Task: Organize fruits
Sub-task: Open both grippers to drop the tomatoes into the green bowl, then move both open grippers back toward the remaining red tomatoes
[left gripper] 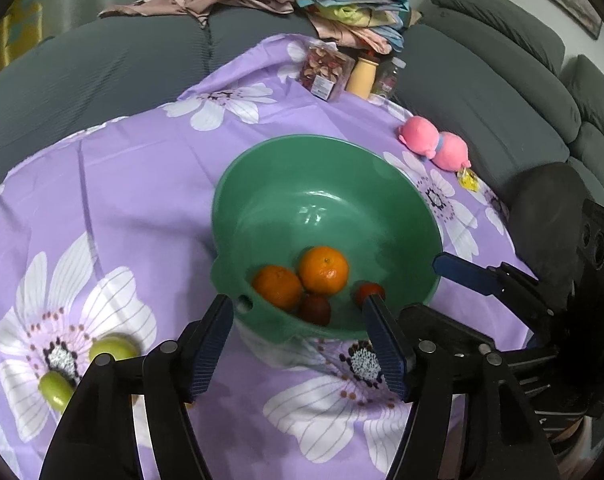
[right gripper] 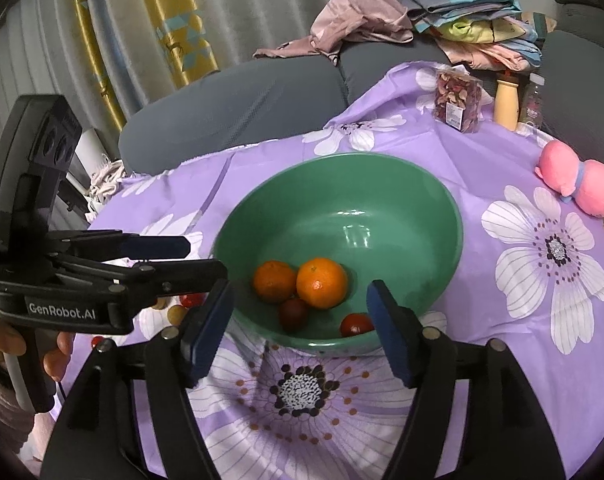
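A green bowl sits on a purple flowered tablecloth. It holds two oranges and two small dark red fruits. Two green fruits lie on the cloth left of the bowl. Small red and yellowish fruits lie on the cloth left of the bowl, partly hidden by the left gripper. My left gripper is open and empty at the bowl's near rim. My right gripper is open and empty at the near rim too.
A pink plush toy lies at the table's right edge. A clear box of dried petals, a beige bottle and a small jar stand at the far edge. A grey sofa with piled clothes surrounds the table.
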Available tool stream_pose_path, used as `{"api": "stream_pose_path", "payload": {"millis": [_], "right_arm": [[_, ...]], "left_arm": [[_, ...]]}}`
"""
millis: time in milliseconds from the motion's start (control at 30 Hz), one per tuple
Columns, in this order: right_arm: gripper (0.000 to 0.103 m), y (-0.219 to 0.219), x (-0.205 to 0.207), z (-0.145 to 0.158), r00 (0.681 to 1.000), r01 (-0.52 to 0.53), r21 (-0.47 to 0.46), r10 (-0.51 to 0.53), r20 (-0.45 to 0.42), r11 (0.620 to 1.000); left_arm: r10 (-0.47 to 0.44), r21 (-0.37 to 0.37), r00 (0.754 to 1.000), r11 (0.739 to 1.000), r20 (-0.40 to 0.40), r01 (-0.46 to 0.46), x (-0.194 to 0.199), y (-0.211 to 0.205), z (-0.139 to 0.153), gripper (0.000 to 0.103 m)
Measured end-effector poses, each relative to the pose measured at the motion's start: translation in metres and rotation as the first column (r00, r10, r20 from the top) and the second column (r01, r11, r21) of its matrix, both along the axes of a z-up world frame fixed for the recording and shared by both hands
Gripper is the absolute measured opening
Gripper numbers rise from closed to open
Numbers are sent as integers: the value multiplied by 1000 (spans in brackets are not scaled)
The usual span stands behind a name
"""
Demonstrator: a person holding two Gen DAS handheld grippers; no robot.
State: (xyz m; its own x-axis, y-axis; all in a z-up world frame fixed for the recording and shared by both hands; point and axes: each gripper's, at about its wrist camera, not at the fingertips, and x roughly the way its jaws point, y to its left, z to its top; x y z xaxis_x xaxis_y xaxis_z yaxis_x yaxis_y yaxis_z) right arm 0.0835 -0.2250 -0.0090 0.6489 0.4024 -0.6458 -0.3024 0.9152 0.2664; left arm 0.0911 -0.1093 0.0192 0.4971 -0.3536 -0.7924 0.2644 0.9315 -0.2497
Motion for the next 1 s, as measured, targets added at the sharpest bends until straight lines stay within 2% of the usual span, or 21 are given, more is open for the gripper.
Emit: {"api": "stream_pose_path", "payload": {"millis": [33, 367, 633, 700, 733, 767, 1000], "right_arm": [[72, 0, -3, 2, 1000, 3, 5, -3, 2, 1000], [73, 7, -26, 8, 1000, -9, 19, 9, 5, 1000], [74, 17, -39, 7, 1000, -25, 27, 25, -12, 999], [74, 21, -41, 7, 999, -36, 28, 36, -20, 999], [74, 23, -42, 6, 999, -43, 24, 44, -22, 999], [74, 25, -43, 6, 999, -48, 22, 48, -24, 999], [74, 37, -52, 2, 996, -79, 8, 79, -43, 997]], "left_arm": [[5, -1, 1000, 1000, 0, -5, -3, 2, 1, 71], [98, -27, 995, 995, -18, -99, -34, 36, 0, 71], [177, -28, 982, 983, -74, -179, -56, 68, -13, 72], [189, -22, 978, 981, -83, -192, -62, 73, -16, 75], [194, -19, 977, 980, -86, -196, -64, 75, -17, 86], [200, -18, 976, 979, -87, -202, -68, 77, -18, 91], [210, -17, 974, 977, -87, -213, -80, 85, -18, 91]]}}
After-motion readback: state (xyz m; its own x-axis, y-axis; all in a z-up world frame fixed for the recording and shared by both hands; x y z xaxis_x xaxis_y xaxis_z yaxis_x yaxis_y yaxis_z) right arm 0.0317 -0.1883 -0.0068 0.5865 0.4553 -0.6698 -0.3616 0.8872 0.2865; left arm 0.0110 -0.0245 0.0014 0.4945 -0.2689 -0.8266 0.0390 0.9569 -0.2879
